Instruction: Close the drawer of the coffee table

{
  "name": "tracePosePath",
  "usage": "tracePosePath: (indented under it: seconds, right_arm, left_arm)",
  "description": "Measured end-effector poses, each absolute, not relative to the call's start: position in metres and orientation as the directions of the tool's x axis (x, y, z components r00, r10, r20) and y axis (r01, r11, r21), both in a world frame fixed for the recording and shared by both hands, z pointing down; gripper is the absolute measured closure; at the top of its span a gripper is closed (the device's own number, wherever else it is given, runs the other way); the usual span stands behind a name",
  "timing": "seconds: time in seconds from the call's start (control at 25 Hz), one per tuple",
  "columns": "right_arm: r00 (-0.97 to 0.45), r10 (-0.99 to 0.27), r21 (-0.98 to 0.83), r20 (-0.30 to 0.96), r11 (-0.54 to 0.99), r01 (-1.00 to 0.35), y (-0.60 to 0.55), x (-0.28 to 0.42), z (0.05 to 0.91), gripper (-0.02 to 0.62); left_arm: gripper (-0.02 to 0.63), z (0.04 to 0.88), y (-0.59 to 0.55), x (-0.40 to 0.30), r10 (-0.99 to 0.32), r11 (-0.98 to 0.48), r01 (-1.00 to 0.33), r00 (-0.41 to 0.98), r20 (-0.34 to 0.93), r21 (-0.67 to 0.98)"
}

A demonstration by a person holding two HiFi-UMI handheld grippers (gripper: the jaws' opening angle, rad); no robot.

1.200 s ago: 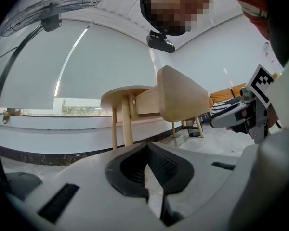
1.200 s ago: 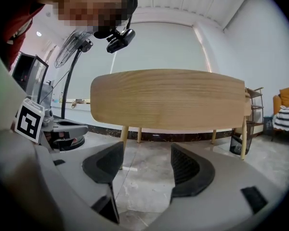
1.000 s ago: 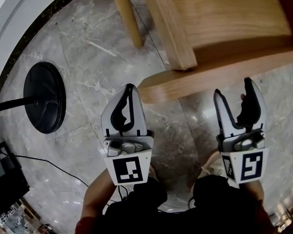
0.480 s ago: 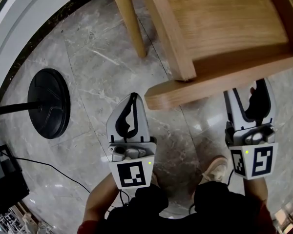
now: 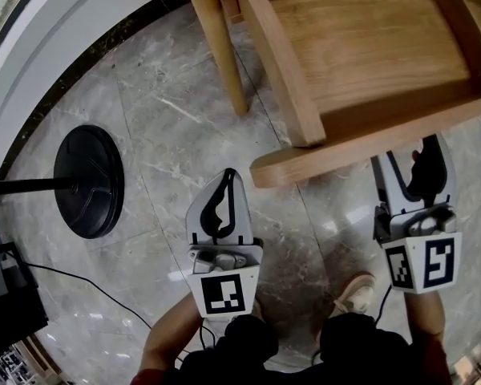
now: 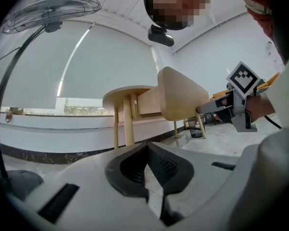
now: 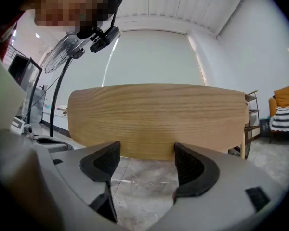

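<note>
On the floor at 9 o'clock in the head view stands a black fan base (image 5: 88,181), well clear of the work. The left gripper (image 5: 227,184) hangs at 6 o'clock with its jaws clenched on nothing. From its own view the left gripper (image 6: 147,177) sees the coffee table (image 6: 127,93) at 12 o'clock and the pulled-out drawer off at 1 o'clock, some way ahead.

The drawer (image 5: 361,46) stands open under the table. Its curved front panel (image 5: 345,151) runs along a line from 8 o'clock to 2 o'clock, and the side rails point toward 11 o'clock, which I judge to be the way it must slide.

The right gripper (image 5: 409,163) sits at 3 o'clock, its tips right at the panel's outer face. Its jaws have just been opening and now stand released and wide. In the right gripper view only bare floor shows between the pads (image 7: 190,165), and the front panel (image 7: 156,119) spans the picture dead ahead at 12 o'clock. The right gripper (image 7: 147,165) is plainly the nearer one, squarely facing the panel, so a straight push along its pointing line looks like the likely closing move.
</note>
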State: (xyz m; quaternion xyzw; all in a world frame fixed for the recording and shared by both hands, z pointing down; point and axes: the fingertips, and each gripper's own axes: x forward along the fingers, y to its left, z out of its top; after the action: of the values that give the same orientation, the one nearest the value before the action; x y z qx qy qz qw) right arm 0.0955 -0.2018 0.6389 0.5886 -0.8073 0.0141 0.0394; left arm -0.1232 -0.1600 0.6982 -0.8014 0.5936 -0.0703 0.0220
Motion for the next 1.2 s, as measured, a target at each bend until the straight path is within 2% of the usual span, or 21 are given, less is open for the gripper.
tracePosePath:
  seconds: [1.2]
  right_arm:
    - [-0.312, -0.948, 0.039, 0.06, 0.314, -0.948, -0.328, 0.069, 0.618, 0.268]
  left_arm:
    - [0.6, 0.696, -0.163, -0.12, -0.95, -0.308, -0.946, 0.3, 0.086, -0.106]
